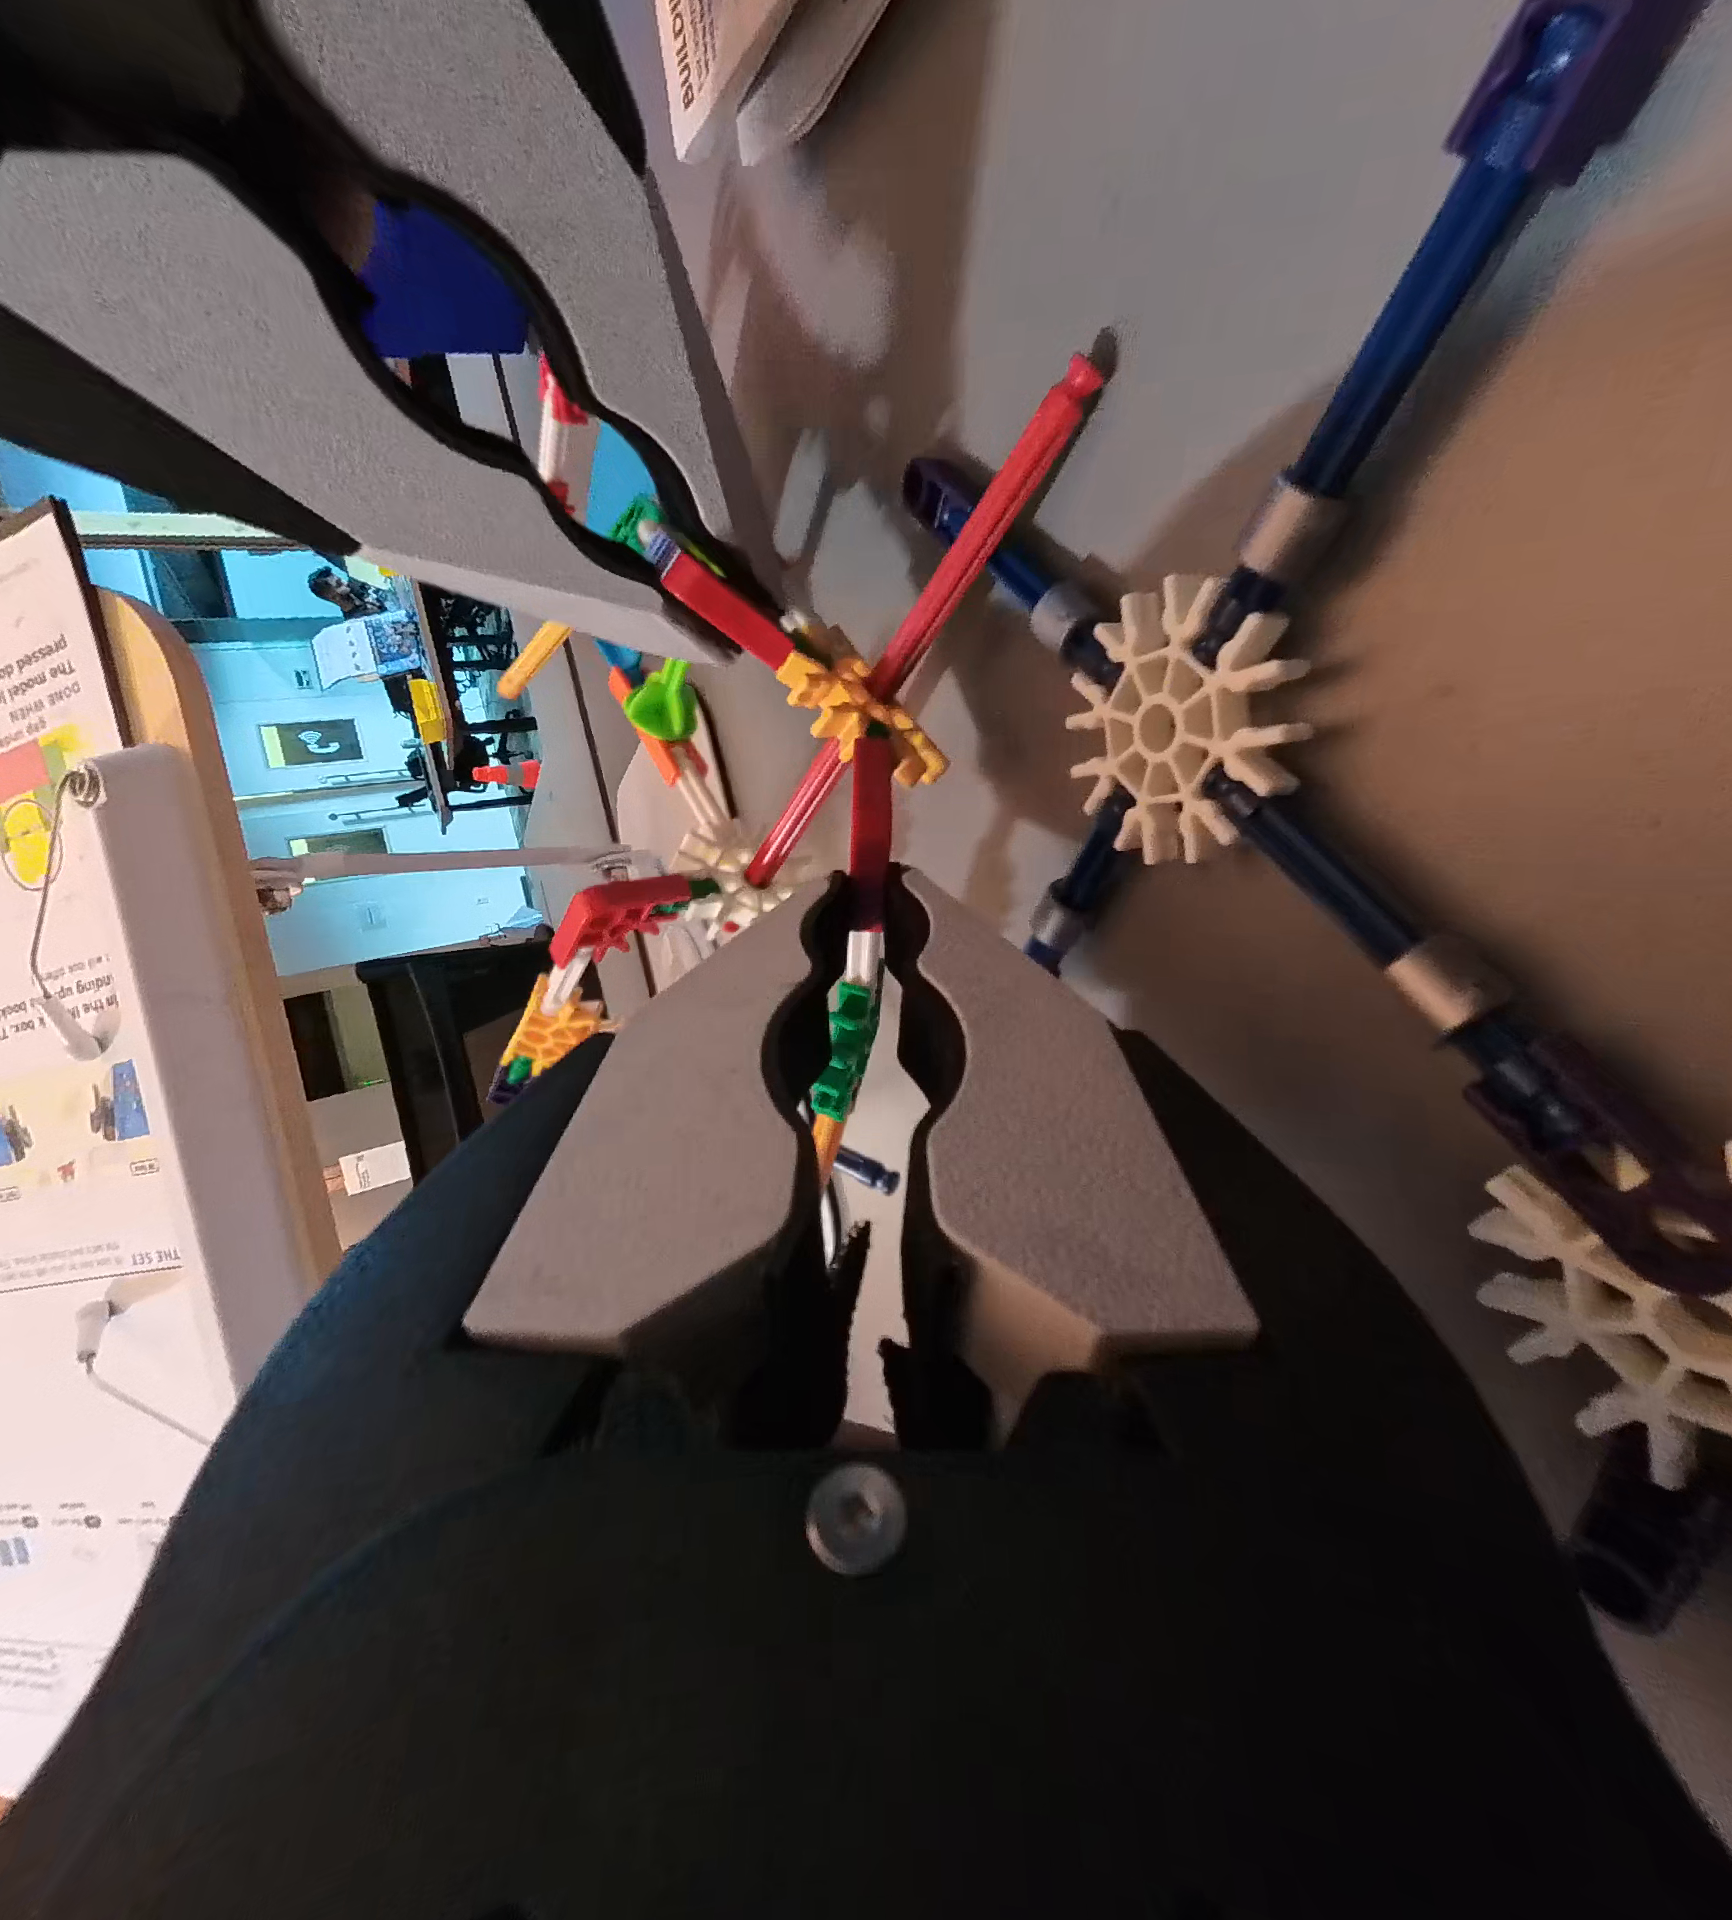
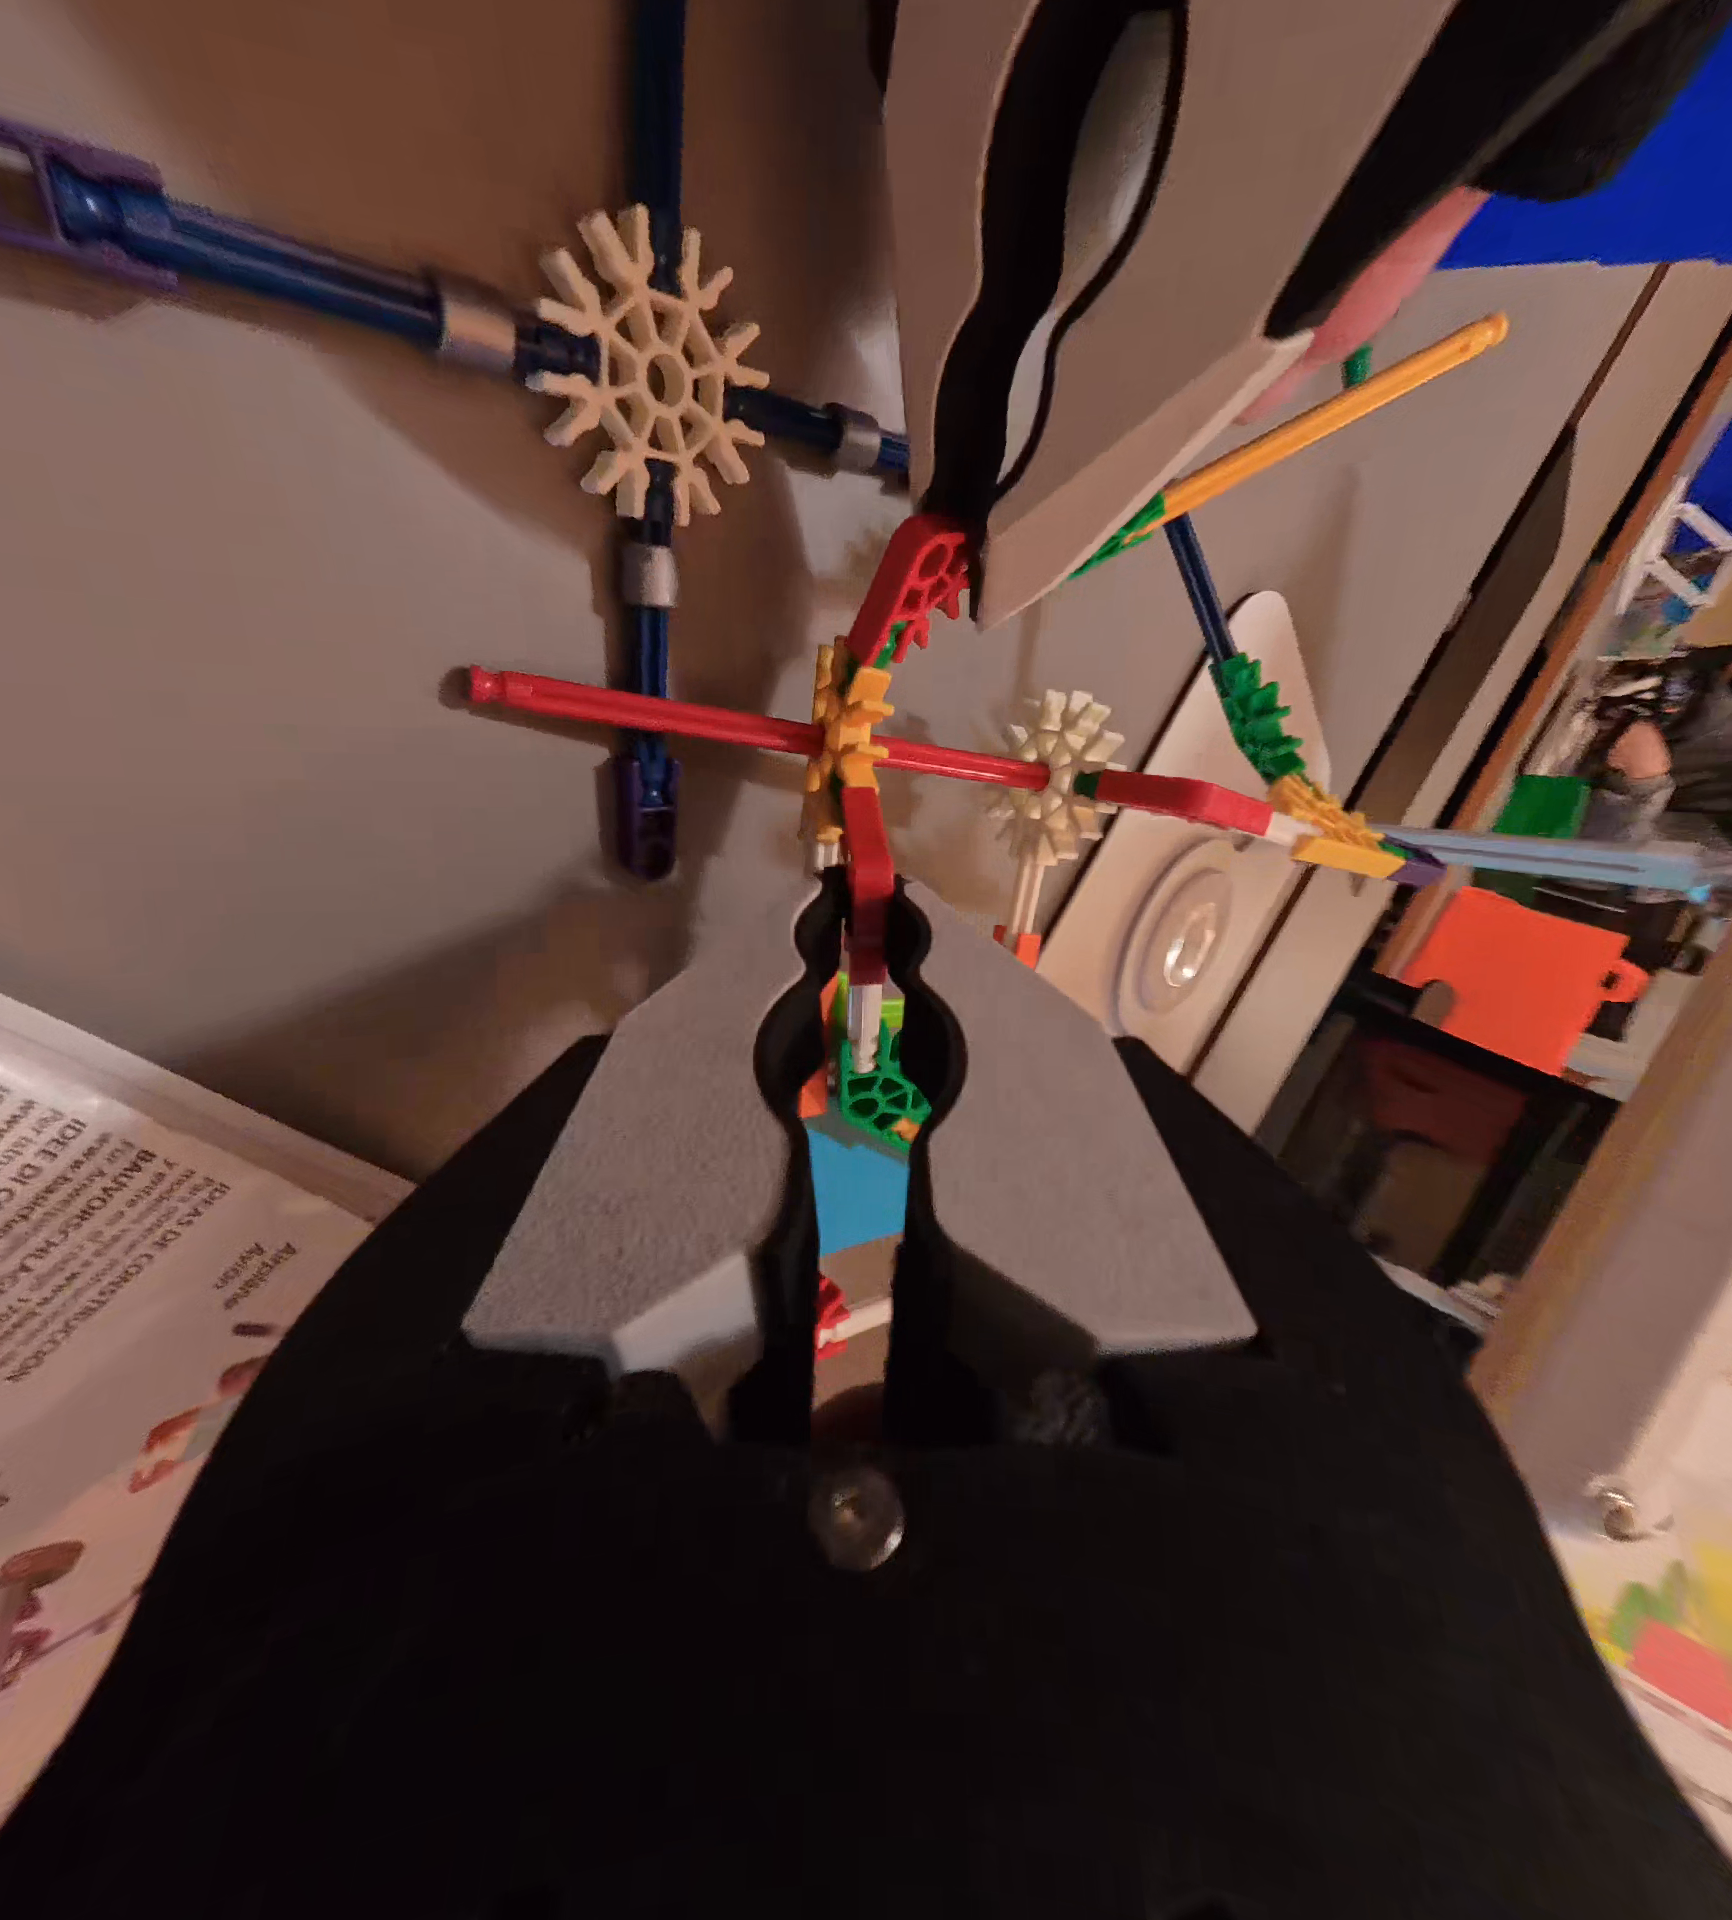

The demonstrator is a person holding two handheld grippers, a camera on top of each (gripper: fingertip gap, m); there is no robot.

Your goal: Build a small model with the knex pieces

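Left wrist view: I hold a colourful plastic rod-and-connector toy model (image 1: 857, 717) above the beige tabletop (image 1: 1257, 312) with both grippers.
My left gripper (image 1: 867, 894) pinches a red connector (image 1: 870, 821) on it; my right gripper (image 2: 862, 899) clamps another red connector (image 2: 867, 852). A cream snowflake connector with blue rods (image 1: 1179, 722) lies just beside, on the tabletop.

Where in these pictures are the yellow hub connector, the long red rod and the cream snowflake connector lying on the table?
yellow hub connector (image 2: 846, 743): right wrist view, its centre.
long red rod (image 2: 633, 710): right wrist view, mid-shaft left of the hub.
cream snowflake connector (image 1: 1168, 722): left wrist view, its middle.
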